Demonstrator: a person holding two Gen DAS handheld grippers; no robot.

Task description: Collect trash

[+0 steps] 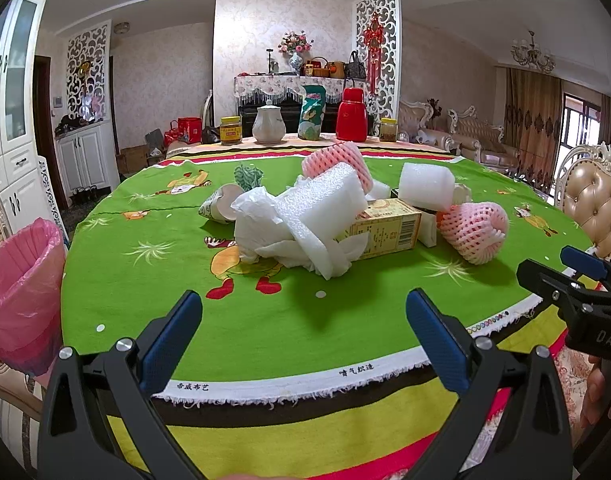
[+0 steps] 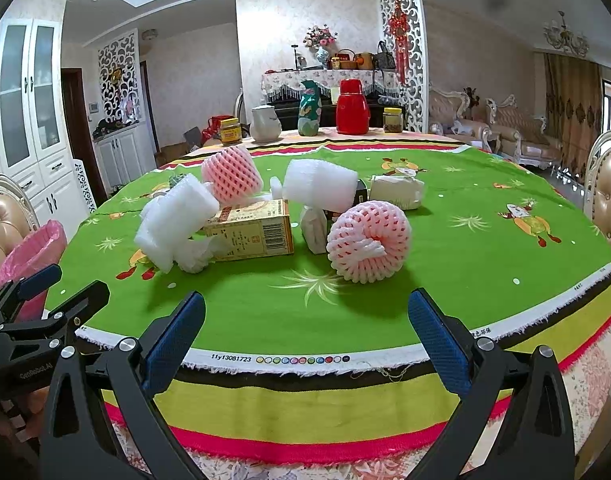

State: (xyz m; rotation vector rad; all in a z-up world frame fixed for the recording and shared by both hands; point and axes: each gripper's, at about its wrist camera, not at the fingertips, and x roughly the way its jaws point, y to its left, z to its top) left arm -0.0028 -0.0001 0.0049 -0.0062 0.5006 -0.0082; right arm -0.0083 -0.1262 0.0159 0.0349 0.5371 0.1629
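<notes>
Left gripper (image 1: pixel 303 338): fingers spread wide, empty, low over the near edge of the green cartoon tablecloth (image 1: pixel 177 280).
Right gripper (image 2: pixel 305 340): also spread wide and empty, at the same near edge.
Trash pile: straight ahead of both tools, apart from them; white foam sheet (image 1: pixel 321 204) on crumpled white tissue (image 1: pixel 261 224), yellow cardboard box (image 2: pixel 251 228), pink foam fruit net (image 2: pixel 367 242).
Bin: pink-lined waste basket (image 1: pixel 21 292), left of the left tool, beside the table.
Advice: right takes the near net, probably the easiest; squeeze softly, because foam deforms.
Hidden: items behind the pile are unclear.
</notes>
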